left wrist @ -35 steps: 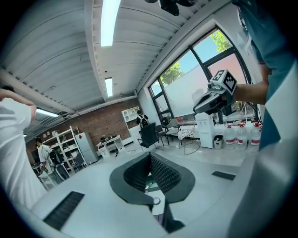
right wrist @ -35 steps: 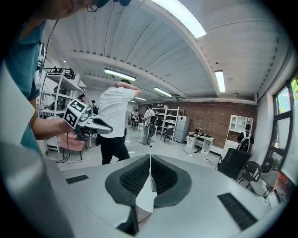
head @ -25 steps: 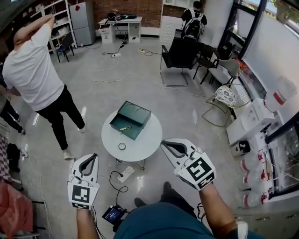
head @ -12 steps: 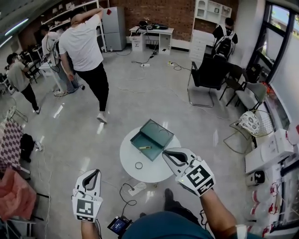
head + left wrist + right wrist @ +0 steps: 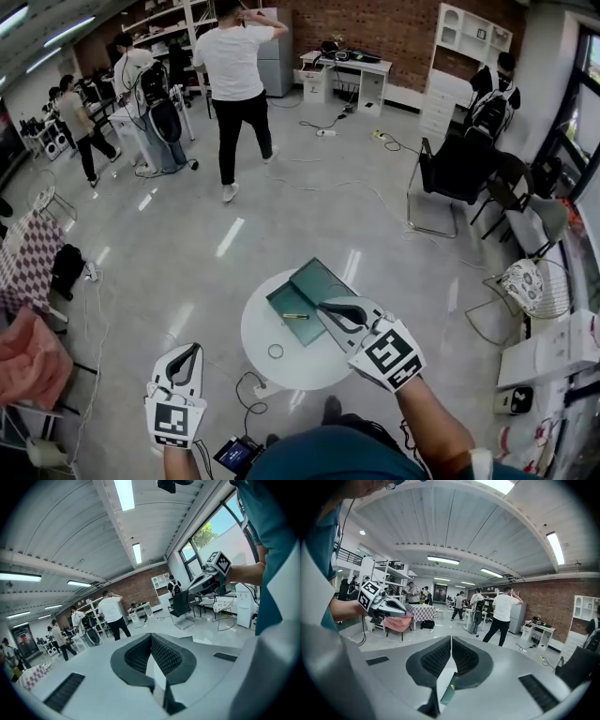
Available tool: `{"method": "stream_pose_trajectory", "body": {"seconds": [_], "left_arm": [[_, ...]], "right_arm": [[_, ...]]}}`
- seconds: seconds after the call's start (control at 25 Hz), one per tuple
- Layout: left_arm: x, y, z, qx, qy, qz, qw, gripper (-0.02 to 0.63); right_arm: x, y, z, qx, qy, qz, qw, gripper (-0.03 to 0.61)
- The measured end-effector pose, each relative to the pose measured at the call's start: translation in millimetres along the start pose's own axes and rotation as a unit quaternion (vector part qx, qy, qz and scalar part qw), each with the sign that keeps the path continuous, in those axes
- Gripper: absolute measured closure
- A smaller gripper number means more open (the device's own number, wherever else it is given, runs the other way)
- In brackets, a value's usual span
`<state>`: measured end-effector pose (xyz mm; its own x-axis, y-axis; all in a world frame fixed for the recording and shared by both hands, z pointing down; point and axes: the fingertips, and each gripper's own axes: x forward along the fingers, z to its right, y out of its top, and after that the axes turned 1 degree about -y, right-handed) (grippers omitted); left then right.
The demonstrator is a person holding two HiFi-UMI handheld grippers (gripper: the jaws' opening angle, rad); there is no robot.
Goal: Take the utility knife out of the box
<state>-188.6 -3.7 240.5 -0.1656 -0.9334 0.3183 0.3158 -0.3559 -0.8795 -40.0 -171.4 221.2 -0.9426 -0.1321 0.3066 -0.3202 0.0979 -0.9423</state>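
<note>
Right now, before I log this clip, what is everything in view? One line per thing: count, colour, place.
table: one, white, round, mid-floor
box: one, dark green, lid open, on the table's far side
utility knife: one, yellowish, lying inside the box
ring: one, dark, on the table near its front edge
chair: one, black, right of the table, farther back
person in a white shirt: one, standing at the back
pink cloth: one, left edge
left tongs: one, white, shut, empty, low and left of the table
right tongs: one, white, shut, empty, tips by the box in the head view
</note>
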Motion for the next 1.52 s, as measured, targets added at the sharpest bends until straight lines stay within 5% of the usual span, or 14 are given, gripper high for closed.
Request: {"method": "stream_pose_trajectory", "body": {"seconds": [0.4, 0.76, 1.52], "left_arm": [[54, 19, 41, -0.012, 0.040, -0.025, 0.9988, 0.595], [68, 5, 39, -0.015, 0.034, -0.051, 0.9980, 0.595], [170, -48, -5, -0.021, -0.096, -0.006, 0.9951, 0.595]], "right_arm": [[15, -48, 69, 0.002, 0.063, -0.005, 0.998, 0.539], [43, -72, 75, 0.022, 0.081, -0.022, 0.996, 0.540], [110, -124, 69, 0.054, 0.014, -0.107, 0.993, 0.538]]}}
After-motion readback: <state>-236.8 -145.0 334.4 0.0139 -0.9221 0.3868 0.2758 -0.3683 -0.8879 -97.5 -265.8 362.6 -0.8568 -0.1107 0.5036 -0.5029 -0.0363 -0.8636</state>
